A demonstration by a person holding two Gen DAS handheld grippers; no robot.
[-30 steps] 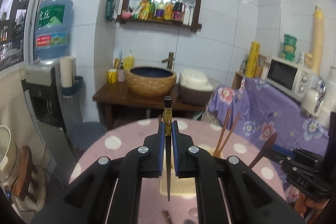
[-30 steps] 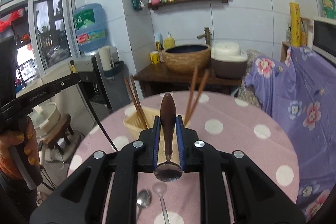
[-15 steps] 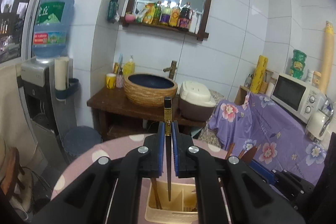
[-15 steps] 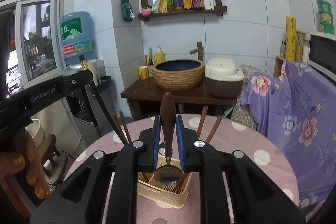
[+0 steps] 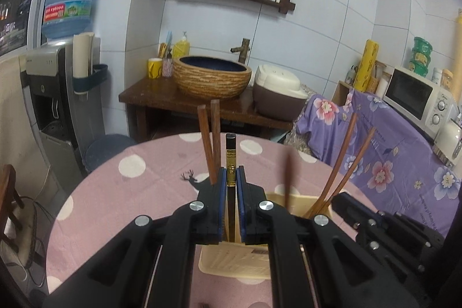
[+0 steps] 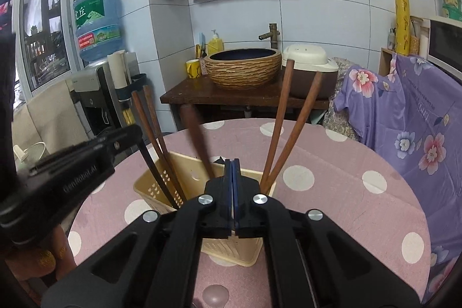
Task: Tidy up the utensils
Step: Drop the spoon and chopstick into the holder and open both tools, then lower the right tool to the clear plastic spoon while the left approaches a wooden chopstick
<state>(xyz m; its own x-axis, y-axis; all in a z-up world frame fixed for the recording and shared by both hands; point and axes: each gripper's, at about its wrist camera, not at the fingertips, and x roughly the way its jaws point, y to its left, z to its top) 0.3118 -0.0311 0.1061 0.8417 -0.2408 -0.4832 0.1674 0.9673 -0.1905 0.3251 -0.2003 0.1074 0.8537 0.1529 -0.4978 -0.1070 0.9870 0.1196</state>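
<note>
Above the basket (image 5: pixel 239 261), left claw (image 5: pixel 231 175) grips an upright black chopstick (image 5: pixel 230 163); right claw (image 6: pixel 232 163) seemingly clenched empty.

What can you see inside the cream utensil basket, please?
Inside the basket: four brown chopsticks and a brown spoon handle. Their lower ends are hidden by its wall.

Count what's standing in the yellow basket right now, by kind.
brown chopsticks: 4
black chopstick, gripped by the left tongs: 1
blurred brown handle, likely a spoon: 1
Total: 6
</note>
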